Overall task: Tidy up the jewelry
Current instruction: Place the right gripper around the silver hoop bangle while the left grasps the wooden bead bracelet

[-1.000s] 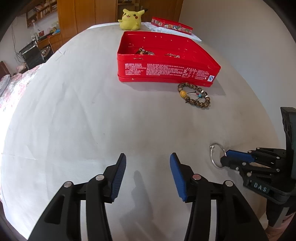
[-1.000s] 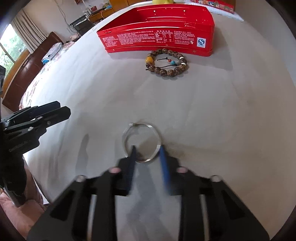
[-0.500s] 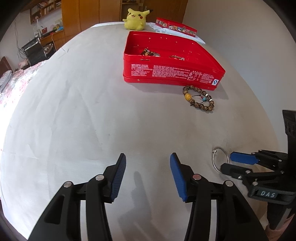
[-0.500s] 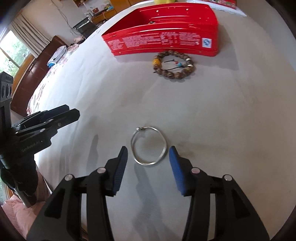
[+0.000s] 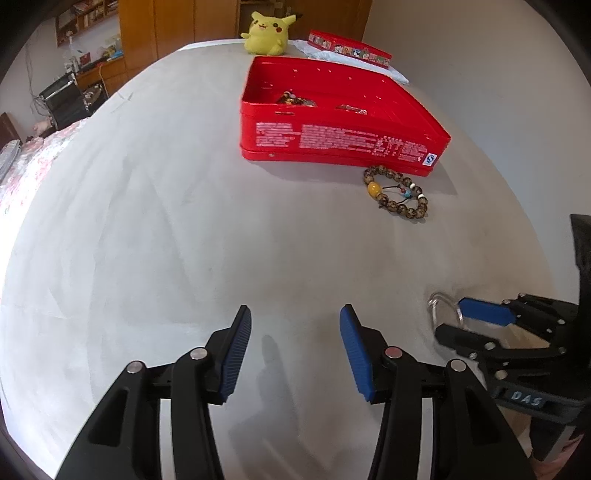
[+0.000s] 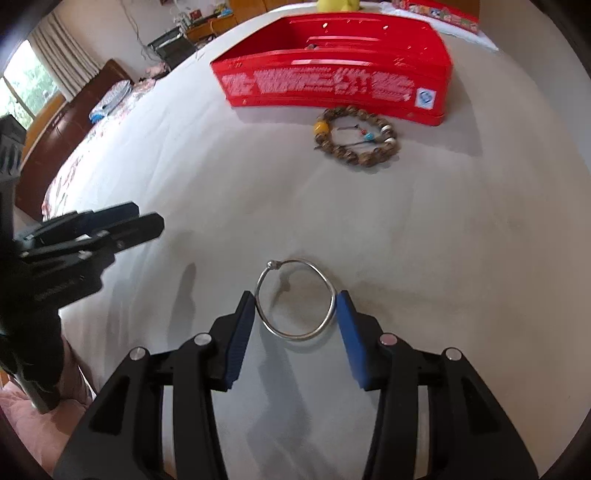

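Note:
A thin silver bangle (image 6: 299, 336) lies on the white sheet between the blue pads of my right gripper (image 6: 295, 295). The jaws are closing and each pad touches a side of the ring. In the left wrist view the same bangle (image 5: 434, 301) shows at the tips of the right gripper (image 5: 448, 317). My left gripper (image 5: 295, 310) hovers open over bare sheet with nothing between its fingers; it also appears at the left edge (image 6: 147, 218). A brown beaded bracelet (image 6: 364, 160) (image 5: 395, 206) lies just in front of the open red tin (image 6: 332, 85) (image 5: 343, 138), which holds some jewelry.
A yellow plush toy (image 5: 267, 31) and a flat red lid (image 5: 349, 46) sit behind the tin. A floral cover (image 6: 74, 173) and dark wooden furniture (image 6: 55, 140) lie beyond the sheet's left side. The sheet's near edge is just below both grippers.
The right gripper went from shut by the bangle's near rim to wide around the ring, and now its pads meet the ring's sides. The left gripper stayed still and open.

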`<state>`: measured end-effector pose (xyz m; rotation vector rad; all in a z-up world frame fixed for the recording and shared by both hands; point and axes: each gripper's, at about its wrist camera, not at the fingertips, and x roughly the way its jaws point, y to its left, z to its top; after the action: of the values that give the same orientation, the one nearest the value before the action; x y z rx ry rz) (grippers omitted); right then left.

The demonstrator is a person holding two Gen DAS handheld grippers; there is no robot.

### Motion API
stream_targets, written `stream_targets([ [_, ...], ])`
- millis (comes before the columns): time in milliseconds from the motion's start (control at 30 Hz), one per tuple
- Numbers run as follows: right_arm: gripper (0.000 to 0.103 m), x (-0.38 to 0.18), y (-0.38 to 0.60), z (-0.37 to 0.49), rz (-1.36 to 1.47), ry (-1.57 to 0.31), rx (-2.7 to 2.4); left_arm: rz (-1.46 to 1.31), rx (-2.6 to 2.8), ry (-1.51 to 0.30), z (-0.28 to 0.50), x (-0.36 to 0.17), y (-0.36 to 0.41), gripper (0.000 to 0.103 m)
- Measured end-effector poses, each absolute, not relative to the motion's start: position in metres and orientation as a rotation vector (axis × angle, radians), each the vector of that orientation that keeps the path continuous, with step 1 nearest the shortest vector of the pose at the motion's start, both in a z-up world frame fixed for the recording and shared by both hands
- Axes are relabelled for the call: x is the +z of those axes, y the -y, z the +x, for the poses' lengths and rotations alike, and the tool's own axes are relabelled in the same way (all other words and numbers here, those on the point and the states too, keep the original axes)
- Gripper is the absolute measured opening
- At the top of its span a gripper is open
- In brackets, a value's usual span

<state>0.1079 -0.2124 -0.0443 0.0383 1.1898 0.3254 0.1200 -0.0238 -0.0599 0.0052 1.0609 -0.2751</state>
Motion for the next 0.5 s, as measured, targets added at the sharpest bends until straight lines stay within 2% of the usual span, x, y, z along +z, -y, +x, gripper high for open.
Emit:
stream_targets([
  [333,0.044,-0.041,0.252,0.12,0.072,-1.169,0.234,0.064,-0.317,-1.102,0.182,-0.054,0.096,0.051],
  [433,0.044,-0.045,0.262,0.122,0.088,-1.172,0.227,0.109,-0.312,-1.122,0.203,-0.061,0.126,0.058],
  [500,0.044,-0.048,0.267,0.124,0.096,-1.174,0.224,0.115,-0.3,-1.151,0.216,-0.068,0.138,0.058],
])
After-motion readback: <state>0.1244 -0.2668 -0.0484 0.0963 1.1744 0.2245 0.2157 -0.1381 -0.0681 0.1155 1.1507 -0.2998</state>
